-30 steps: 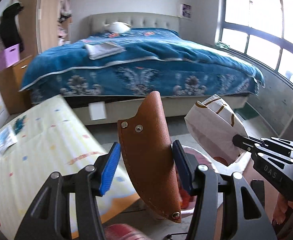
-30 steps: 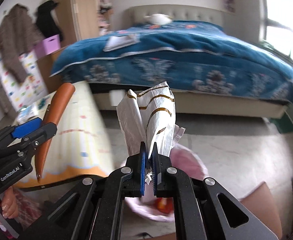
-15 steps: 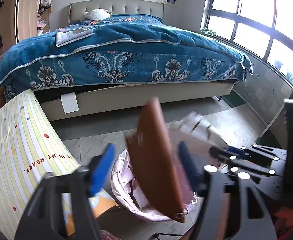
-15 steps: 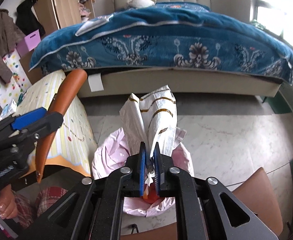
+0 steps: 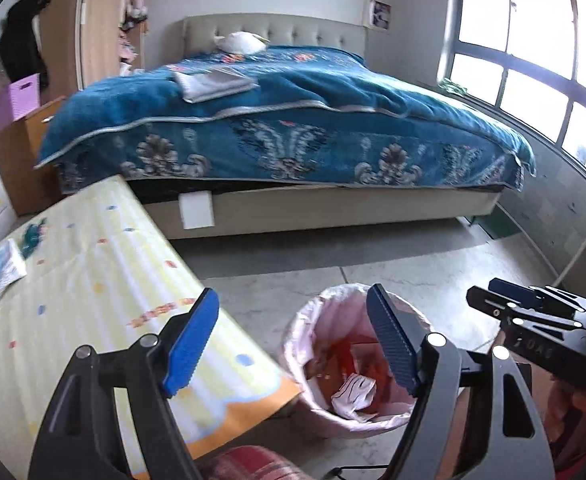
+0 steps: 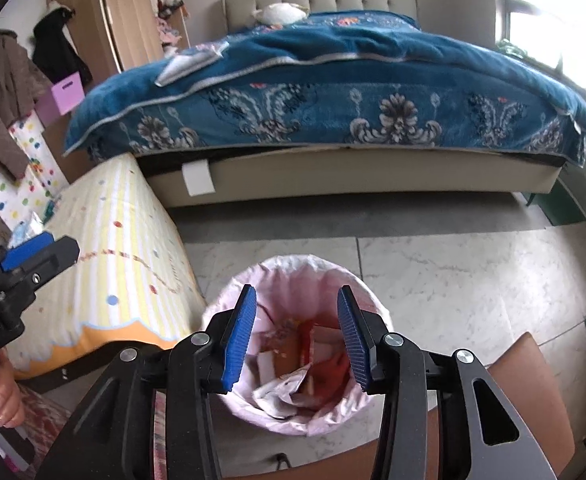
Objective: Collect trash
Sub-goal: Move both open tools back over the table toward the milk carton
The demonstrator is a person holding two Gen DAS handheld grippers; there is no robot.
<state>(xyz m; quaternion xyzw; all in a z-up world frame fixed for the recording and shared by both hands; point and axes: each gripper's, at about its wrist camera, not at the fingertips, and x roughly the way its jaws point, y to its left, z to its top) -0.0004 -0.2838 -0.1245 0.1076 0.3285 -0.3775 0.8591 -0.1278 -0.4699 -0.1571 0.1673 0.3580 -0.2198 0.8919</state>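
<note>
Both of my grippers have just released their loads. A second ago my right gripper [image 6: 297, 336] was clamped on a white paper bag with gold stripes, and my left gripper [image 5: 289, 344] carried a brown leather sheath. Now neither has anything between its blue pads. The right jaws are opening, at a moderate gap; the left jaws stand wide. The crumpled paper bag [image 6: 281, 394] lies inside the pink-lined trash bin [image 6: 357, 280], on top of red and orange litter. I cannot pick out the sheath in the bin. I judge this drop complete, leaving both grippers free for the next item.

Both grippers point steeply down. The right one hangs directly over the bin mouth. The left one sits just left of the bin, above the near corner of the yellow dotted mat [image 5: 93, 272]. The blue-covered bed [image 6: 333, 92] lies at the far side.
</note>
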